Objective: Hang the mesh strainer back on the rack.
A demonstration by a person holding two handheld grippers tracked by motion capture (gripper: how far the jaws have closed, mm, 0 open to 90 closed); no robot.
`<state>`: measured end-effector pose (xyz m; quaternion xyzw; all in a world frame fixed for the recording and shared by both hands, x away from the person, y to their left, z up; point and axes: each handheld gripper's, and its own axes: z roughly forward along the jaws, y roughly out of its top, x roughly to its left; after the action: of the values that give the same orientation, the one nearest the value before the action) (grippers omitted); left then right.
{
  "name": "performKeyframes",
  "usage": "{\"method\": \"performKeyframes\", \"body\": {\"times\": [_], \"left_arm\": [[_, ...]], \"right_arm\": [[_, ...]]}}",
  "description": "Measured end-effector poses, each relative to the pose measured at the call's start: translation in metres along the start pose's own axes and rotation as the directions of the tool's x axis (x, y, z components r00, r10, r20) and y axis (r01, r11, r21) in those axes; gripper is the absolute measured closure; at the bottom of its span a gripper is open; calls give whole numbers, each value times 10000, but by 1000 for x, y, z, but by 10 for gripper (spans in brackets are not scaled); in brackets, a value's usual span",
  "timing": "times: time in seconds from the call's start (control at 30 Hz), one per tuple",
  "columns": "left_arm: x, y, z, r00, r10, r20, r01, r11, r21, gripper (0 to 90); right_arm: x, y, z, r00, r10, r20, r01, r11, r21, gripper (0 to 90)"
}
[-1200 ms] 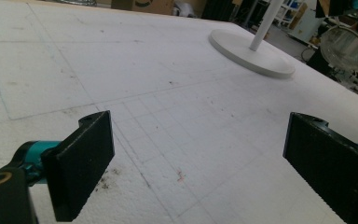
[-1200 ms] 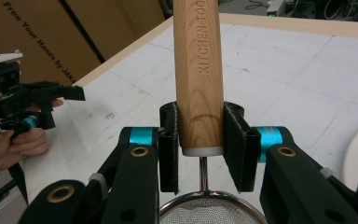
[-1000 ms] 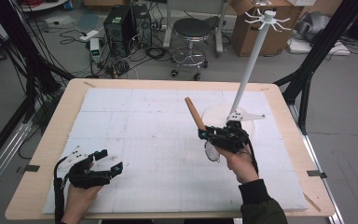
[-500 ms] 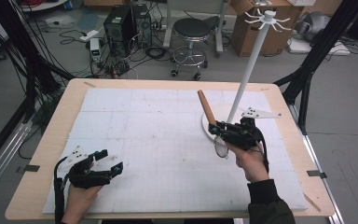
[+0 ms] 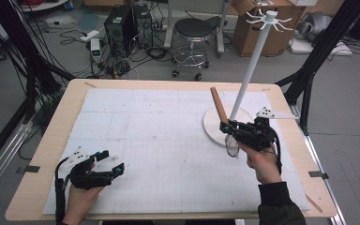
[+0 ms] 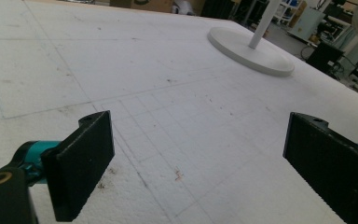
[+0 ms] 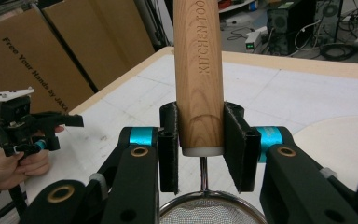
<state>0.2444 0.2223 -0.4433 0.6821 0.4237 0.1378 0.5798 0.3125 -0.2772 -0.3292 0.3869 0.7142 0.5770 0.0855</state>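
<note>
A small strainer with a wooden handle (image 5: 218,105) and a wire mesh bowl (image 5: 232,145) is held above the table's right side. My right gripper (image 5: 225,127) is shut on the handle's lower end, handle up and mesh bowl below. In the right gripper view the pads clamp the handle (image 7: 199,70) just above the mesh (image 7: 212,214). A white stand (image 5: 253,65) with hooks (image 5: 268,16) on top rises from a round base (image 5: 211,126) right behind the strainer. My left gripper (image 5: 113,161) rests open at the front left, nothing between its jaws (image 6: 196,154).
A white gridded mat (image 5: 159,140) covers the wooden table (image 5: 51,140). Beyond the far edge stand a stool (image 5: 194,33), a computer case (image 5: 119,23) and cardboard boxes (image 5: 248,28). Black frame struts (image 5: 309,70) flank the table's right side.
My right gripper has carried the strainer to the right and slightly up, closer to the white stand's pole. The left gripper has stayed where it was.
</note>
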Motion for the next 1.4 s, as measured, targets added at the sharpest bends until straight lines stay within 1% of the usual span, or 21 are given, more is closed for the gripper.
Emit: {"method": "performKeyframes", "body": {"times": [0.17,0.43,0.73,1.0,1.4], "left_arm": [[0,0,0,10000,24,6,-24,10000,11,93],[-1,-1,2,10000,80,-5,-80,9999,122,93],[-1,-1,1,10000,26,-16,-26,10000,46,93],[-1,-1,1,10000,30,-12,-30,10000,39,93],[-1,-1,1,10000,60,-28,-60,9999,84,93]], "right_arm": [[-2,4,-10,10000,-1,75,1,10000,-52,690],[-6,13,-29,9997,21,235,-11,9991,-430,690],[-6,25,-36,9995,-33,304,58,9966,-823,690],[-9,32,-49,9990,60,447,-6,9930,-1185,690],[-11,40,-61,9988,92,484,-21,9896,-1438,690]]}}
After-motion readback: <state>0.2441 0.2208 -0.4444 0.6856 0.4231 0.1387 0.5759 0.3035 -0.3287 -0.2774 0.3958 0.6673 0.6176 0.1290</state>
